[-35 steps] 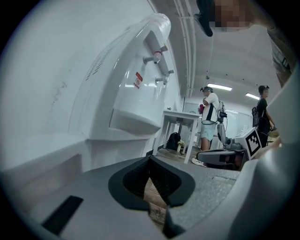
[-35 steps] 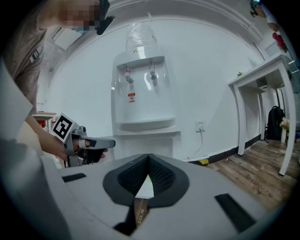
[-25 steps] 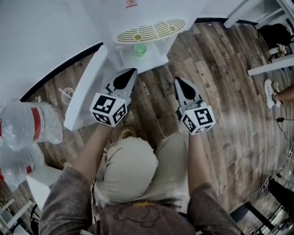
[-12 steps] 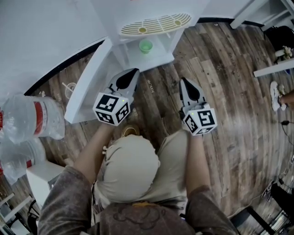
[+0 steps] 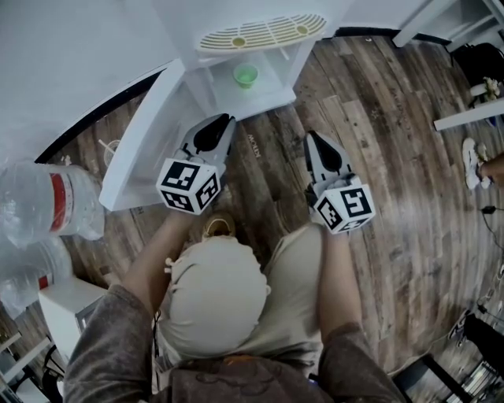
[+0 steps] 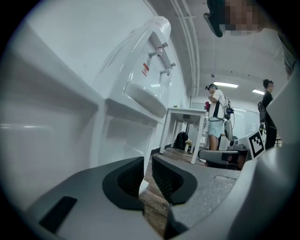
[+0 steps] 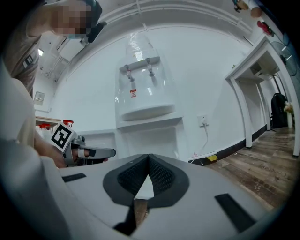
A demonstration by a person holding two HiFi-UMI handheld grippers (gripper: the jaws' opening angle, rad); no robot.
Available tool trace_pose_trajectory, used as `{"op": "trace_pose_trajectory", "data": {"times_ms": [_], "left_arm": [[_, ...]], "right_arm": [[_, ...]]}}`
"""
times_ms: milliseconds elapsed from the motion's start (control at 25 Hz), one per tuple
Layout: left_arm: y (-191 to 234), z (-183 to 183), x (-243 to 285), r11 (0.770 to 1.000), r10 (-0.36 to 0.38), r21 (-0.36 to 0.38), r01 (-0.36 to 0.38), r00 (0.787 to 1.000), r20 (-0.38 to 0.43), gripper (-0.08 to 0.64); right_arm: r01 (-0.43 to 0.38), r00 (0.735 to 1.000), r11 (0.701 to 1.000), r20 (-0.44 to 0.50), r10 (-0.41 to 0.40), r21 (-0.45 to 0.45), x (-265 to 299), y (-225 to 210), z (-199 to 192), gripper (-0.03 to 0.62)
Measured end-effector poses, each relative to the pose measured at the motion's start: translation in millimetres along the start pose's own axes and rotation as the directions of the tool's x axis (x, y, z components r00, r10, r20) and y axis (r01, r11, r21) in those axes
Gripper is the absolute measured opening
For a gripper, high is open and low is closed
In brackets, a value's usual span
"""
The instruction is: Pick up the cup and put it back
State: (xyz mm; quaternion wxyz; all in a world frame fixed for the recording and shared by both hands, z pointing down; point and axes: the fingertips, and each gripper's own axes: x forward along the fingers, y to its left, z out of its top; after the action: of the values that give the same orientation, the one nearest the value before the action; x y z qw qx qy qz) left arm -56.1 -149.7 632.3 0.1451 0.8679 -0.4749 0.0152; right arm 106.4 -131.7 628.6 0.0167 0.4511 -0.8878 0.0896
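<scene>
We are at the approach: the small green plastic cup (image 5: 246, 75) stands untouched mid-shelf in the open lower compartment (image 5: 272, 93) of the white water dispenser (image 5: 236, 16). Our left gripper (image 5: 222, 120), nearest it, is closed to a sliver and empty, and the right gripper (image 5: 311, 138) is pinched together. Next, we judge, the left jaws must spread and reach in around the cup.

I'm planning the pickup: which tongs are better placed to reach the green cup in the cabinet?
Probably left. The left tongs point toward the green cup in the cabinet and are nearer it; the right tongs sit farther off, over the floor. Both are empty.
</scene>
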Motion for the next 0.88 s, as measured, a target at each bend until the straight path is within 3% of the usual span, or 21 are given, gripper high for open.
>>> {"op": "trace_pose_trajectory", "data": {"times_ms": [200,560,880], "left_arm": [[-3,-4,2,1.000,-0.022,0.018,0.022,1.000,-0.007,0.101],[-7,-10,11,0.998,-0.059,-0.008,0.059,0.998,-0.019,0.271],[6,-28,30,1.000,-0.029,0.001,0.029,0.998,-0.062,0.400]], "right_arm": [[-0.027,1.000,0.999,-0.005,0.027,-0.033,4,10,2,0.002],[-0.032,0.999,0.999,-0.009,0.032,0.014,7,12,-1,0.002],[-0.023,1.000,0.999,-0.016,0.024,0.033,9,8,-3,0.002]]}}
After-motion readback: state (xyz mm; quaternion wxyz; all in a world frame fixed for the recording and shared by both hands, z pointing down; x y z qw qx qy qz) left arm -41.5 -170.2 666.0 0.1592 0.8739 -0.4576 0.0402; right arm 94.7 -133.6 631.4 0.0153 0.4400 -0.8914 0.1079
